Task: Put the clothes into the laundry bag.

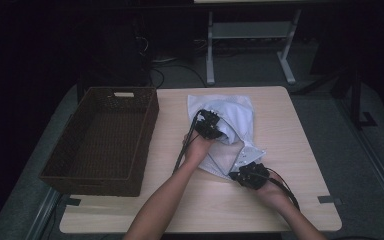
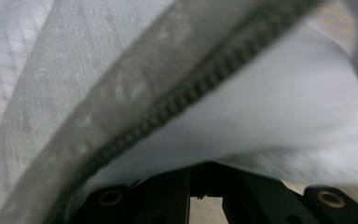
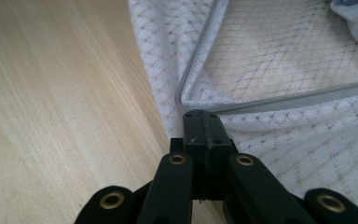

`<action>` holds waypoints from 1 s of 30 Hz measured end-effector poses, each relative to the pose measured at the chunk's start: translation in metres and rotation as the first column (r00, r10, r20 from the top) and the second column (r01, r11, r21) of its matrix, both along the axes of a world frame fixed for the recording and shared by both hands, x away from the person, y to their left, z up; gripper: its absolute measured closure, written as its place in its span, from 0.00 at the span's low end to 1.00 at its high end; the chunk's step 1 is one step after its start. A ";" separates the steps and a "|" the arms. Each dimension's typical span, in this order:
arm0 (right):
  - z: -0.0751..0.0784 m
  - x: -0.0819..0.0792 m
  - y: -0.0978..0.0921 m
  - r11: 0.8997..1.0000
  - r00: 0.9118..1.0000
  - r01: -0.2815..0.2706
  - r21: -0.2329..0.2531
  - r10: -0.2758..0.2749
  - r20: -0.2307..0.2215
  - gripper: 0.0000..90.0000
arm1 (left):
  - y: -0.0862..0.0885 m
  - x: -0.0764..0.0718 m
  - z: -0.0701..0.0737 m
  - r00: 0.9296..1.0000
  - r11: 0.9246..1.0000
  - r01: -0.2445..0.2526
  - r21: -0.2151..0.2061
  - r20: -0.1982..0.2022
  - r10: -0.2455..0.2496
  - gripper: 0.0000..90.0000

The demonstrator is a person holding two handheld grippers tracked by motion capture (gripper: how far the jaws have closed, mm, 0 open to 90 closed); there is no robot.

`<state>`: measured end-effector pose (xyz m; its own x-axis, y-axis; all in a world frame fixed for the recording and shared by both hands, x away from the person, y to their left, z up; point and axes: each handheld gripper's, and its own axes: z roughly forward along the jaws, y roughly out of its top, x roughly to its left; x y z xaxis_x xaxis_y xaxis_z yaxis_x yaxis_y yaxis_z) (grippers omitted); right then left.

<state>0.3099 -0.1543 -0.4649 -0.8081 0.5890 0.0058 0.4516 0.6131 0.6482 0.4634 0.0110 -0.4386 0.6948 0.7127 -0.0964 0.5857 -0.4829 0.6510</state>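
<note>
Two grippers worked a white mesh laundry bag (image 1: 232, 135) lying on the table (image 1: 290, 130) just right of an empty wicker basket (image 1: 100, 140). The right gripper (image 3: 201, 122) was pinched shut on the bag's near corner by the zipper (image 3: 279, 100) – the left gripper (image 1: 209, 124) was pushed in among white cloth (image 2: 279, 121), its jaws hidden, so I cannot tell their state. Judging by the open mouth, the stuffing looked partly done – zipping remained
</note>
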 end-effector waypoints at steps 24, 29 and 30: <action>0.000 0.000 0.000 1.000 1.000 0.007 0.007 -0.007 -0.007 1.00 | 0.059 -0.043 0.043 0.992 0.989 0.129 -0.066 0.000 -0.129 0.78; 0.000 0.000 0.000 1.000 1.000 0.009 0.004 -0.009 -0.007 1.00 | 0.078 -0.038 0.064 0.994 0.994 0.094 -0.051 0.066 -0.091 0.76; 0.000 0.000 0.000 1.000 1.000 0.010 0.005 -0.010 -0.008 1.00 | 0.078 -0.035 0.066 0.994 0.994 0.091 -0.055 0.073 -0.087 0.74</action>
<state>0.3095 -0.1543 -0.4649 -0.8020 0.5971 0.0153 0.4628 0.6050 0.6479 0.4284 0.0891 -0.3730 0.7615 0.6427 -0.0846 0.4942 -0.4912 0.7173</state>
